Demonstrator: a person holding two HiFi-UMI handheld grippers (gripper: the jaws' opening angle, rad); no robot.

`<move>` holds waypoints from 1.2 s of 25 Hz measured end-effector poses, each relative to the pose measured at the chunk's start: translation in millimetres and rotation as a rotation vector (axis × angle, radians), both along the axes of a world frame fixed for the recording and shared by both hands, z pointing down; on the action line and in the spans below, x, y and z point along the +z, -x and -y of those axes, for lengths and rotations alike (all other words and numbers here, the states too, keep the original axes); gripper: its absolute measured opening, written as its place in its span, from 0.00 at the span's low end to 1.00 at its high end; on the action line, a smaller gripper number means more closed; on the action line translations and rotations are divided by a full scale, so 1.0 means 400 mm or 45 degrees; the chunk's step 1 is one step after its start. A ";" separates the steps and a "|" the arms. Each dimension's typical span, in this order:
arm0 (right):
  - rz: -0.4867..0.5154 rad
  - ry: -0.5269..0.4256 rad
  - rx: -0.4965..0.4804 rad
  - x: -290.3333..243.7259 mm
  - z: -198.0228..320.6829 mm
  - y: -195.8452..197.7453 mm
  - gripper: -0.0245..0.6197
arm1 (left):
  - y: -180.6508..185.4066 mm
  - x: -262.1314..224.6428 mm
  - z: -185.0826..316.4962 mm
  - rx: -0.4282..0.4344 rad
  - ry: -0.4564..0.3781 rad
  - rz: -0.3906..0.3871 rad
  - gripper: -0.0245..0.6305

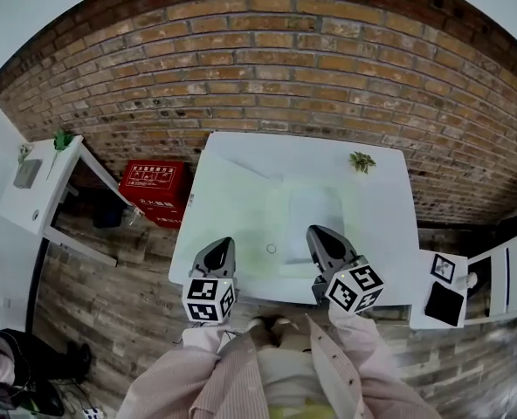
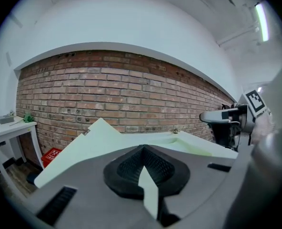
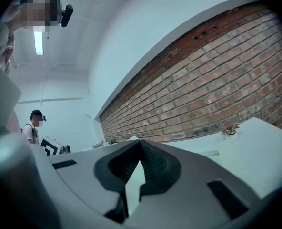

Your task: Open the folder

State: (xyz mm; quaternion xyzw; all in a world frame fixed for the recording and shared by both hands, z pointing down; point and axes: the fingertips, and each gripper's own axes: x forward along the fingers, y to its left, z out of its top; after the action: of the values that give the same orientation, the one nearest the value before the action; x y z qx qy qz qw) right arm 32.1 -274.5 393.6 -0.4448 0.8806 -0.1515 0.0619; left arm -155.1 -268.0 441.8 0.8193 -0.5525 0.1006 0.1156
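Observation:
A pale green folder lies spread on the white table. My left gripper is at its near left edge, shut on the cover. In the left gripper view that cover slopes up from the table, a strip of it pinched between the jaws of the left gripper. My right gripper is over the folder's near right part. In the right gripper view the right gripper's tips meet, with a pale strip of folder showing between the jaws.
A small potted plant stands at the table's far right corner, by the brick wall. A red box and a white side shelf are to the left. A white chair stands to the right. Another person stands farther off.

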 end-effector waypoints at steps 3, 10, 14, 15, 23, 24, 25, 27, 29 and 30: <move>-0.006 -0.023 0.019 -0.014 0.000 -0.004 0.05 | -0.024 -0.031 0.003 0.051 -0.048 -0.010 0.03; -0.002 -0.056 0.093 -0.033 0.008 -0.030 0.05 | -0.065 -0.076 0.032 0.141 -0.134 -0.025 0.03; -0.006 -0.069 0.132 -0.034 0.015 -0.055 0.04 | -0.084 -0.079 0.043 0.166 -0.157 -0.032 0.03; -0.010 -0.075 0.139 -0.035 0.018 -0.058 0.04 | -0.085 -0.081 0.046 0.167 -0.165 -0.035 0.03; -0.050 -0.105 0.179 -0.041 0.029 -0.070 0.04 | -0.085 -0.092 0.060 0.168 -0.198 -0.045 0.03; -0.053 -0.106 0.185 -0.041 0.030 -0.072 0.05 | -0.086 -0.093 0.061 0.168 -0.200 -0.045 0.03; -0.056 -0.106 0.191 -0.040 0.030 -0.074 0.04 | -0.085 -0.093 0.062 0.167 -0.201 -0.045 0.03; -0.066 -0.109 0.203 -0.039 0.031 -0.078 0.04 | -0.082 -0.094 0.063 0.159 -0.204 -0.042 0.03; -0.071 -0.111 0.213 -0.039 0.033 -0.080 0.04 | -0.079 -0.095 0.065 0.152 -0.206 -0.038 0.03; -0.072 -0.110 0.217 -0.038 0.034 -0.082 0.04 | -0.078 -0.095 0.067 0.150 -0.207 -0.038 0.03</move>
State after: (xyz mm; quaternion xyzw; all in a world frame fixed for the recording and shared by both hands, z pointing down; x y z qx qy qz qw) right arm 64.8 -288.0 378.4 -0.5192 0.8466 -0.0949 0.0689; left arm -123.7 -294.8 403.7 0.8585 -0.5079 0.0500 0.0508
